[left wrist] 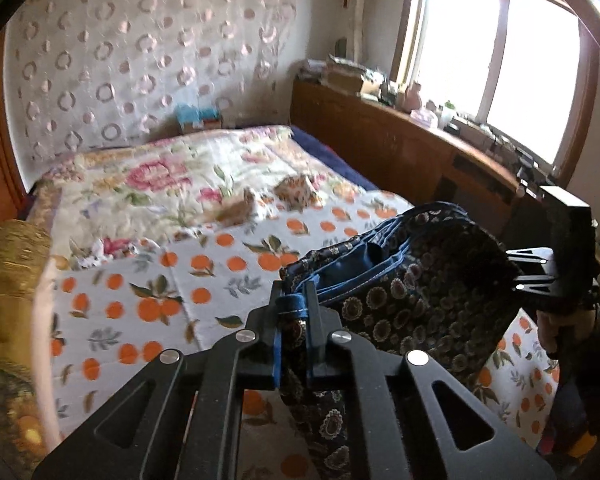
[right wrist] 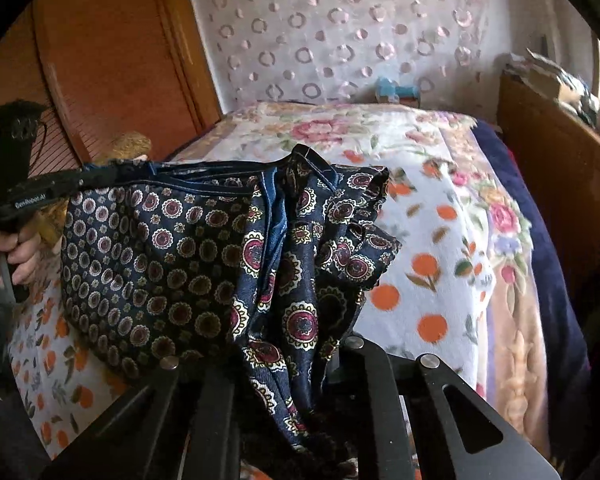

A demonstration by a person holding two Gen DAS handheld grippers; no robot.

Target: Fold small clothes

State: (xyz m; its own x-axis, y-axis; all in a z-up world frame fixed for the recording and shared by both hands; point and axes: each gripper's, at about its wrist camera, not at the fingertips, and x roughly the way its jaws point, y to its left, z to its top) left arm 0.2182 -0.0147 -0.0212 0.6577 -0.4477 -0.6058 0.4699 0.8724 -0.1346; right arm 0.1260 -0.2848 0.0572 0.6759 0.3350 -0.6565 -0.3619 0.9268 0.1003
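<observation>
left wrist: left gripper jaws clamped on blue waistband of patterned shorts — right gripper also pinching them, held taut above bed.

I read one label only: "GenRobot.AI", white lettering on the left gripper, seen from my right wrist camera.

Left gripper pinches dark patterned garment waistband, lifted over orange-print bedsheet; right gripper holds far-right end.
</observation>
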